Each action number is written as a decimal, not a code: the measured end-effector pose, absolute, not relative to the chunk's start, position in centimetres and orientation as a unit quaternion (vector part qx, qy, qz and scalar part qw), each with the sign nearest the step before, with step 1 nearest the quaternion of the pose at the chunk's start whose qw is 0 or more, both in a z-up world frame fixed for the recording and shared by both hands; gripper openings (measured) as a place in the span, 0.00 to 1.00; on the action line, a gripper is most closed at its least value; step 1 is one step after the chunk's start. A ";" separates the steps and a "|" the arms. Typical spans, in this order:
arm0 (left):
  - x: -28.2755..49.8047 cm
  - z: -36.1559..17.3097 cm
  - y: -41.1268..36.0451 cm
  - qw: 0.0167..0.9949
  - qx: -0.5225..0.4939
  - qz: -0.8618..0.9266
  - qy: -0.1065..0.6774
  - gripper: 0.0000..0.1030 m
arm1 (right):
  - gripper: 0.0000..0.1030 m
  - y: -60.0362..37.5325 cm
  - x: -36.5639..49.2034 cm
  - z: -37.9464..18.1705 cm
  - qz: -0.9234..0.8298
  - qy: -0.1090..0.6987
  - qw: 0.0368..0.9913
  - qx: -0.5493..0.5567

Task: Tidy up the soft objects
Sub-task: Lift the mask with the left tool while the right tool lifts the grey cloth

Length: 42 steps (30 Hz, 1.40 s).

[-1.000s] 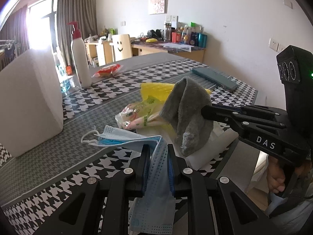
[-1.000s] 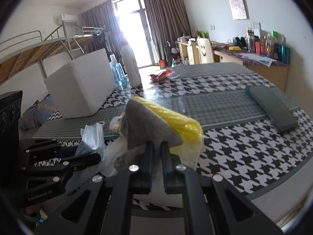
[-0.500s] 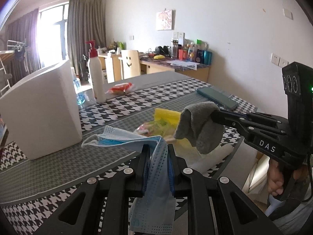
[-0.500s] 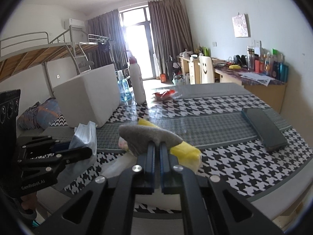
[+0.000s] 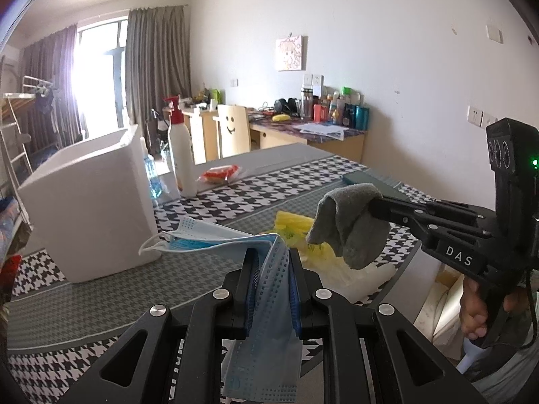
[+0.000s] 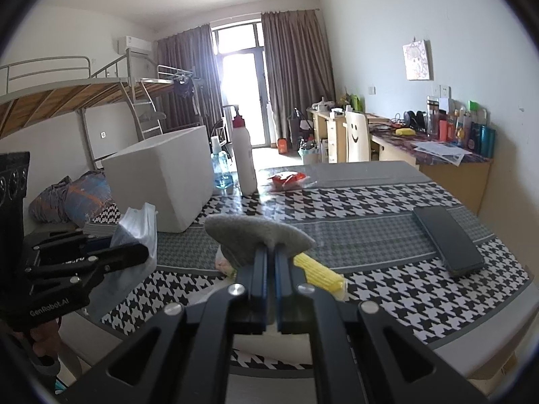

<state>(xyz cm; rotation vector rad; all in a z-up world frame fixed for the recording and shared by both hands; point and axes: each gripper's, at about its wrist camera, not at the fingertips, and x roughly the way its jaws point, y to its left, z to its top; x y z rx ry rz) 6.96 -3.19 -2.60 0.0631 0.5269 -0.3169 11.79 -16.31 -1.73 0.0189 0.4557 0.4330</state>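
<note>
Over at the left edge of the surface point(image 5: 101, 289), the white foam box point(image 5: 91, 202) stands on the grey strip, with a white pump bottle point(image 5: 182, 155) and a blue bottle point(image 5: 153, 175) behind it toward the far edge. Next, the left gripper point(image 5: 269, 269): its jaws are narrow and clamped on a blue face mask point(image 5: 266, 309), which runs right through between the pads, one end fanning out to the left with its white ear loop dangling, the other end hanging down below the jaws, clear of the surface. Moving right, a yellow bag point(image 5: 289, 229) and white plastic lie in a heap near the front edge, and above them the right gripper point(image 5: 374, 205) comes in from the right, held by a hand point(image 5: 475, 313), jaws pinched shut on a grey cloth point(image 5: 350, 222) that droops in folds off the tips, lifted clear of the heap. The right wrist view shows that pinch head-on: the right gripper point(image 6: 271, 252) has the grey cloth point(image 6: 252, 229) bunched over its closed tips, and the left gripper point(image 6: 134, 256) appears at the left with the mask pale behind it. Only this view shows the whole dark flat case point(image 6: 444, 242) lying toward the right edge, and the red packet point(image 6: 286, 180) near the far edge.
</note>
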 end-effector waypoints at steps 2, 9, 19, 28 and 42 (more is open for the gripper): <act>6.8 -2.3 -3.2 0.954 0.030 -0.155 0.255 0.18 | 0.05 -16.2 11.8 -1.5 0.214 0.222 0.951 0.008; 6.1 -1.2 -2.6 0.957 0.023 -0.147 0.247 0.18 | 0.06 -15.8 11.8 -0.4 0.217 0.217 0.952 0.004; 6.4 -0.2 -2.0 0.960 0.020 -0.141 0.240 0.18 | 0.06 -15.3 12.1 0.4 0.220 0.206 0.954 0.000; 7.2 0.6 -1.9 0.961 0.025 -0.141 0.236 0.18 | 0.06 -14.8 13.0 0.8 0.221 0.209 0.953 0.001; 9.3 2.0 -1.6 0.964 0.021 -0.131 0.230 0.18 | 0.06 -14.6 13.8 1.8 0.226 0.203 0.953 0.007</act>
